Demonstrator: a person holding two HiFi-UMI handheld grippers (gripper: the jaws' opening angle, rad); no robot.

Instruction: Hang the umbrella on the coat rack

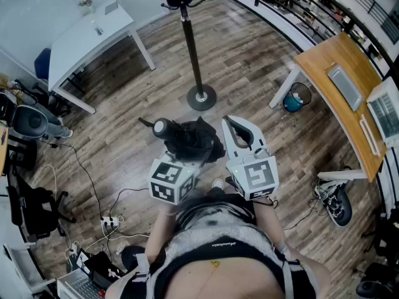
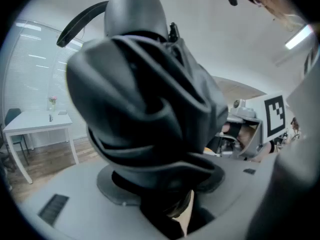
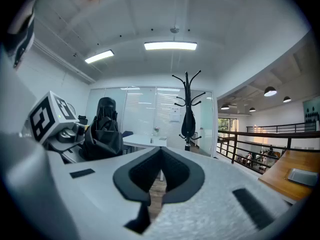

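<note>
Left gripper point(image 1: 189, 159) clamped on folded umbrella point(image 1: 190, 139), held upright; right gripper point(image 1: 234, 124) closed, empty. Coat rack point(image 1: 192, 48) well apart, straight beyond umbrella.

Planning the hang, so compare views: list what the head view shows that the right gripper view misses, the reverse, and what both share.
Head view only: the coat rack's round base on the wood floor, and a blue bin by the wooden desk. Right gripper view only: the rack's topmost hooks and the ceiling lights. Both: the folded black umbrella clamped in the left gripper, and the rack's pole.
</note>
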